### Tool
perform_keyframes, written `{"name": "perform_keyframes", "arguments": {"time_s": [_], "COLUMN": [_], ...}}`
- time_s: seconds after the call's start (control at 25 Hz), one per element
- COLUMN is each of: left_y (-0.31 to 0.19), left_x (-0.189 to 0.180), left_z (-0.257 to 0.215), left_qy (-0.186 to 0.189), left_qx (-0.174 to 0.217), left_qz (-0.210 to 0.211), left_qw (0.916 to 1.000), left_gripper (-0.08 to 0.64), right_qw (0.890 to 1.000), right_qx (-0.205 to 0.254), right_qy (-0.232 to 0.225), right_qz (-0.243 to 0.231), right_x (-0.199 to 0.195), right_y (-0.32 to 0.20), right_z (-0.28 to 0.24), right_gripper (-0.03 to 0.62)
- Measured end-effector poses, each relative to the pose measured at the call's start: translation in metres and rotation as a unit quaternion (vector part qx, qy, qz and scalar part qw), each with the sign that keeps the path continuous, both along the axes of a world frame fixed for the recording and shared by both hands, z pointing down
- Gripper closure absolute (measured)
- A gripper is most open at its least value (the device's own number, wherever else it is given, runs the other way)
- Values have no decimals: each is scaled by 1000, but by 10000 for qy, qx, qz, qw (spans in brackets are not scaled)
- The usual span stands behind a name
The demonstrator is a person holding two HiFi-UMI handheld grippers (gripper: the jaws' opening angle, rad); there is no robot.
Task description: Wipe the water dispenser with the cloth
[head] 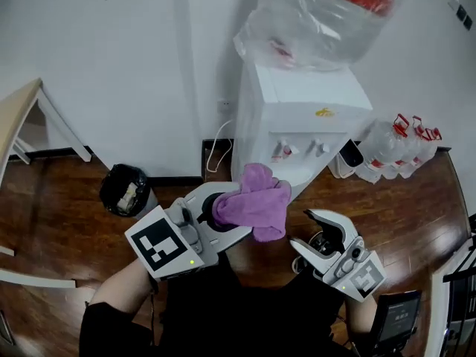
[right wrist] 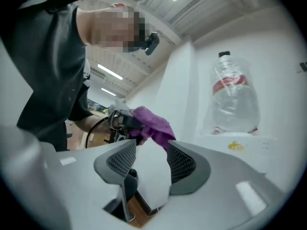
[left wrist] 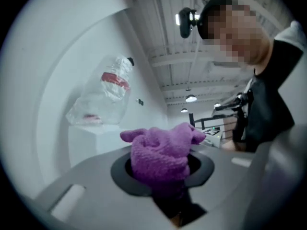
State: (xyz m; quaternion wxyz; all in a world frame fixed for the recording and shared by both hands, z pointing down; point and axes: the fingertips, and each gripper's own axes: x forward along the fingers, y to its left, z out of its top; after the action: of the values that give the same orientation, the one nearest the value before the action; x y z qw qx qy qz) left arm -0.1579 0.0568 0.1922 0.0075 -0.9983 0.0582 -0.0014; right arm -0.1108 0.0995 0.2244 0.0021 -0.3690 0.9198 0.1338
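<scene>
1. In front of the white wall, the water dispenser (head: pixel 301 125) stands on the wooden floor (head: pixel 59 214). A big water bottle (head: pixel 320 13) wrapped in clear plastic, with a red label, sits upside down on its top.
2. The left claw (head: pixel 212 214) is clenched on the purple cloth (head: pixel 256 203). In the left gripper view the cloth (left wrist: pixel 160 157) fills the gap between both jaws and bulges out over them.
3. The cloth is held up in the air just before the lower front of the dispenser, below its taps (head: pixel 301 149). Whether it touches the dispenser, I cannot tell.
4. The right claw (head: pixel 318 238) is released, with its jaws wide apart and nothing held between them. It is to the right of the cloth and apart from it.
5. In the right gripper view, the white side of the dispenser (right wrist: pixel 182 90) shows beyond the open right claw (right wrist: pixel 149 164), and the cloth (right wrist: pixel 152 123) appears just above the jaws.
6. A black waste bin (head: pixel 125 190) stands by the wall, left of the dispenser.
7. Several spare water jugs (head: pixel 398 151) with red handles stand on the floor at the dispenser's right side.
</scene>
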Motion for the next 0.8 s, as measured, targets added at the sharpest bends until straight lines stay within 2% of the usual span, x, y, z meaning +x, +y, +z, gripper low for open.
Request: {"name": "perform_keyframes", "arguments": {"time_s": [0.12, 0.24, 0.32, 0.4, 0.44, 0.56, 0.68, 0.8], "left_y": [-34, -73, -107, -145, -163, -228, -309, -382], "left_x": [34, 70, 89, 102, 104, 101, 92, 82], "left_z": [-24, -45, -52, -48, -44, -44, -52, -51], "left_qy": [-176, -184, -420, -817, -994, -1135, -1289, -1477], "left_qx": [693, 1403, 1557, 1429, 1237, 696, 706, 736], "left_qz": [120, 279, 316, 347, 381, 226, -494, -1291], "left_qw": [9974, 9895, 9864, 9858, 9866, 9908, 9879, 9778], "left_gripper": [422, 422, 422, 422, 422, 422, 422, 422], "right_qw": [9975, 9898, 9830, 9770, 9745, 9680, 9618, 9559], "right_qx": [-97, -204, -250, -319, -356, -475, -720, -994], "right_qy": [-426, -802, -987, -1091, -1136, -1232, -1275, -1272], "right_qz": [558, 1163, 1531, 1802, 1900, 2135, 2313, 2455], "right_x": [33, 72, 93, 108, 113, 123, 126, 125], "right_y": [-21, -38, -45, -47, -47, -47, -45, -38], "right_z": [4, 12, 17, 23, 26, 30, 40, 57], "right_gripper": [405, 419, 425, 431, 433, 439, 440, 442]}}
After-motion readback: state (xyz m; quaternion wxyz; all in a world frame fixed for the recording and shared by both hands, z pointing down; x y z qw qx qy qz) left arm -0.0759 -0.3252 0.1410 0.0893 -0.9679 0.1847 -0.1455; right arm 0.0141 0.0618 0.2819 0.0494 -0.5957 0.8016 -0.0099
